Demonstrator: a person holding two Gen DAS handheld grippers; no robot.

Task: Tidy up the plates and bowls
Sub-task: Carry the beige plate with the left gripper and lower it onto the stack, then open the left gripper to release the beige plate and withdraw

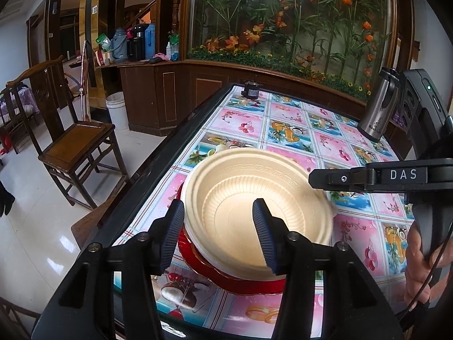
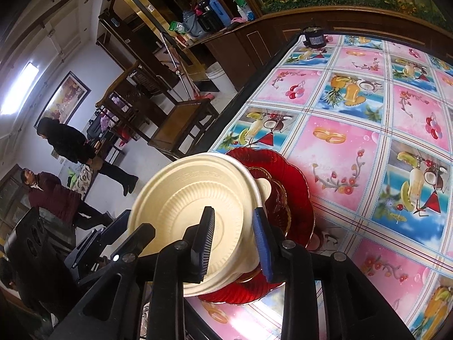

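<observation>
A cream bowl (image 1: 254, 198) sits nested on other cream bowls, on a stack of red glass plates (image 1: 243, 283) near the table's left edge. My left gripper (image 1: 219, 235) is open, its jaws astride the bowl's near rim, one finger inside and one outside. My right gripper (image 1: 314, 180) reaches in from the right at the bowl's far right rim. In the right wrist view my right gripper (image 2: 235, 243) straddles the cream bowl's (image 2: 187, 198) rim; whether it clamps is unclear. The red plates (image 2: 297, 198) lie beneath.
The table has a patterned pink and blue cloth (image 1: 297, 130). A steel thermos (image 1: 379, 107) stands at the far right, a small black device (image 1: 250, 89) at the far edge. A wooden chair (image 1: 76, 141) stands left of the table. People stand beyond (image 2: 68, 147).
</observation>
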